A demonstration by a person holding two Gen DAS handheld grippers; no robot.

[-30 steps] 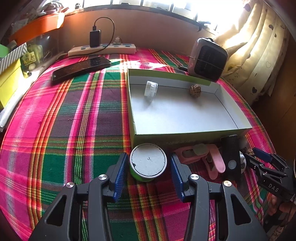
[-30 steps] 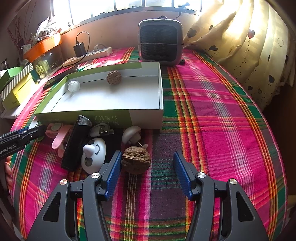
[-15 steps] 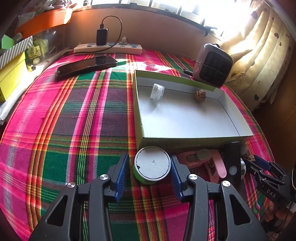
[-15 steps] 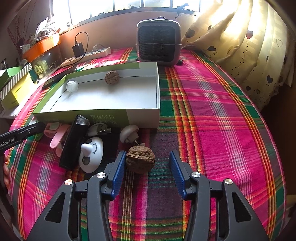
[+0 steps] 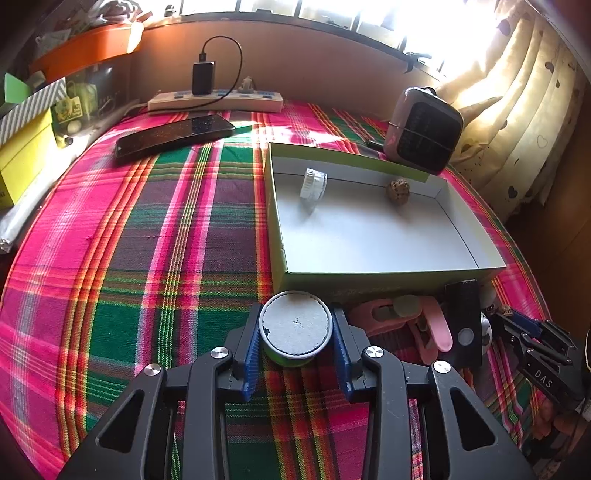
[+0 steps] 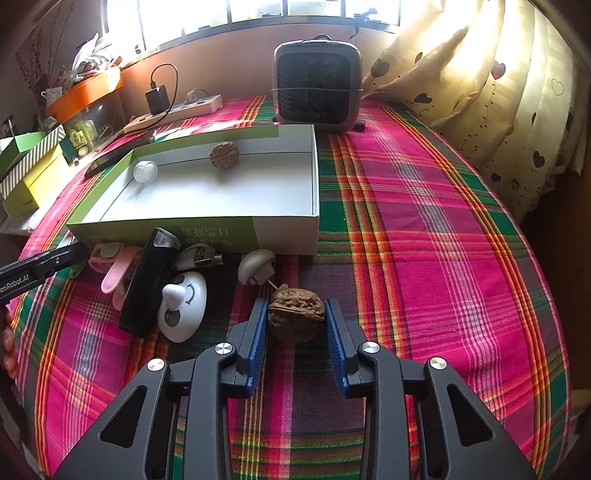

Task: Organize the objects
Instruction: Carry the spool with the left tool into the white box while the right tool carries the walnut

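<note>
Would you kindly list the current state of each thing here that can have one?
left gripper: just closed on the round tin
right gripper: just closed on the walnut
box: open, holding a second walnut and a white cap
charger: plugged into the power strip

Sunlit window [image 6: 258, 14], heart-print curtain [image 6: 480, 92] (cream)

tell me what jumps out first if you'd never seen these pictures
The bright pink and green plaid cloth covers the whole table. On it, the right tongs have just closed on a walnut, and the left tongs on a round green tin, both before the open green box.
</note>
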